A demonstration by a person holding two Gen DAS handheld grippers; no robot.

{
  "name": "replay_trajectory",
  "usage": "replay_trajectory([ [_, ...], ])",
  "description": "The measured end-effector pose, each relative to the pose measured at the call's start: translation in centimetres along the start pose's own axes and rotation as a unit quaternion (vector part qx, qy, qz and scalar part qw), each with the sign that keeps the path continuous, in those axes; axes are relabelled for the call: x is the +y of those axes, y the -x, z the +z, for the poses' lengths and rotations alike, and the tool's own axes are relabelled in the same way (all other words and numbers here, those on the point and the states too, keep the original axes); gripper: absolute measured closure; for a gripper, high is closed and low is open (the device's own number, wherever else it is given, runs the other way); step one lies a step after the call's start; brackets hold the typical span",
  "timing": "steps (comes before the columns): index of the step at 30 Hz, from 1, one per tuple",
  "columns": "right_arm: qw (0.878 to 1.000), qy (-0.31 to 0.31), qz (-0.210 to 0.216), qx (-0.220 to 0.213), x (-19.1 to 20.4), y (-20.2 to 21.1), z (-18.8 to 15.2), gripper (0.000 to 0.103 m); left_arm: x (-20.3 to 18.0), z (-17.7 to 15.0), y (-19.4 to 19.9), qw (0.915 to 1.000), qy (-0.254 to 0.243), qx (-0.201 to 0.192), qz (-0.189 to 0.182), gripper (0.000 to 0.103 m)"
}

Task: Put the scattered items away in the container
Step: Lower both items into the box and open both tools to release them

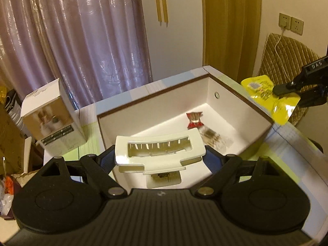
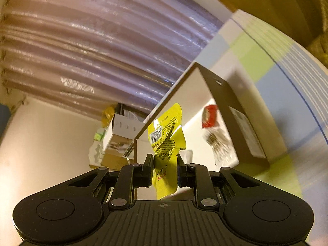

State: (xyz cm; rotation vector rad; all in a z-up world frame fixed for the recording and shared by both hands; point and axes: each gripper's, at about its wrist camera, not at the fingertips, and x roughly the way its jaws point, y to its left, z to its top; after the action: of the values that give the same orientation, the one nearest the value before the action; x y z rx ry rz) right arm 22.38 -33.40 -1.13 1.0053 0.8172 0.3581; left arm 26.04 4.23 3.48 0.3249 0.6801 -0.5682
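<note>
Left wrist view: sits behind its own gripper [image 1: 160,153], looks forward and down into the open box [image 1: 242,100] from close above its near wall; curtain [image 1: 86,41] and wall fill the background. Right gripper [image 1: 295,94] enters at the right edge.

Right wrist view: strongly rolled, horizon tilted; looks along its fingers [image 2: 148,170] at the box [image 2: 242,127] from its outer corner, close. Curtain [image 2: 92,51] stretches across the top.

Shared: box interior, red packet [image 1: 194,120] [image 2: 210,115], yellow pouch [image 1: 272,100] [image 2: 166,141], curtain, carton [image 1: 51,114] [image 2: 121,135]
</note>
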Motion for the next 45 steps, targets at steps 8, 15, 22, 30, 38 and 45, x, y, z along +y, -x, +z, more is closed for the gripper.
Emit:
replay_trajectory([
  [8,0.995,0.062,-0.066,0.045,1.4,-7.1,1.1,0.080,0.1,3.4,-5.4,0.9989,-0.026,0.035,-0.020,0.018],
  [15,0.971,0.157,-0.158,0.090,1.3,-10.3,0.6,0.080,-2.0,3.1,-9.8,0.9954,-0.040,0.074,-0.046,0.018],
  [22,0.903,0.323,-0.249,0.133,2.7,-12.7,-1.4,0.080,-3.6,2.4,-13.8,0.9909,-0.010,0.120,-0.060,0.018],
  [30,0.862,0.384,-0.289,0.160,2.1,-14.2,-3.1,0.080,-5.0,0.8,-17.1,0.9829,0.003,0.177,-0.052,0.018],
  [38,0.859,0.389,-0.288,0.165,2.2,-14.6,-3.1,0.079,-4.8,0.0,-17.4,0.9809,0.014,0.186,-0.053,0.018],
  [45,0.859,0.393,-0.286,0.162,2.3,-14.7,-3.1,0.079,-4.4,0.5,-16.3,0.9840,0.021,0.168,-0.055,0.012],
])
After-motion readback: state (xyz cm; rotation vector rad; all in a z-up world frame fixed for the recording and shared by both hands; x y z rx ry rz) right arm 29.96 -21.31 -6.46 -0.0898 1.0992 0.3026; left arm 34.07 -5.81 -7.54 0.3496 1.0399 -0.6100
